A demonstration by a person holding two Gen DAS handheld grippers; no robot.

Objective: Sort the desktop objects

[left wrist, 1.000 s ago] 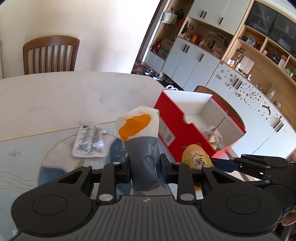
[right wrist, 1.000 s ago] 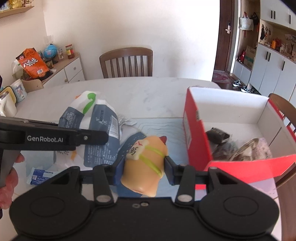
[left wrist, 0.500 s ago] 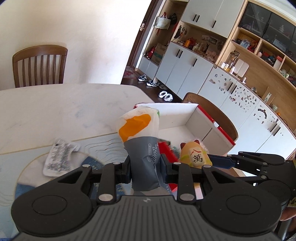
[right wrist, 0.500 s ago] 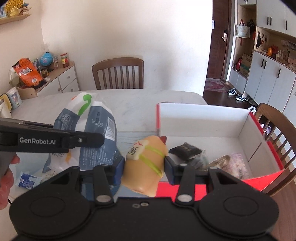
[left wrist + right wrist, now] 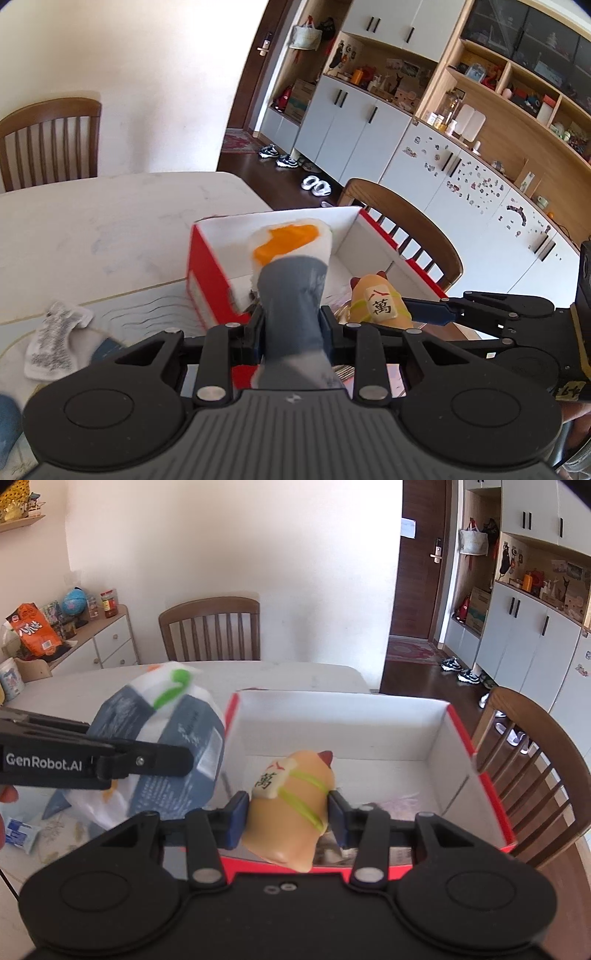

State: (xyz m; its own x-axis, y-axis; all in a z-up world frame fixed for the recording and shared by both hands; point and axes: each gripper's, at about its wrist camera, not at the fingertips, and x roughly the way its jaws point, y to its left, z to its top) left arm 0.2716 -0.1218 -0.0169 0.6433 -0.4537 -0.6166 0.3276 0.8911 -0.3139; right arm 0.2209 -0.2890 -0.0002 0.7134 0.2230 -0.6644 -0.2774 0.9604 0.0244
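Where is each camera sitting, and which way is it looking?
Left wrist: sits on the left gripper, looking along its fingers over the red box; its jaws pinch a snack bag.
Right wrist: sits on the right gripper, facing the red box; its jaws squeeze a cat toy, and a bit of hand shows.
Both show the box, the bag, the toy and the other gripper.

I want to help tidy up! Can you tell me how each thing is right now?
Snack bag: held up, pinched by left gripper.
Toy cat: gripped by right gripper, over the box.
Red box: open, some things inside.
White packet: lying on the table.
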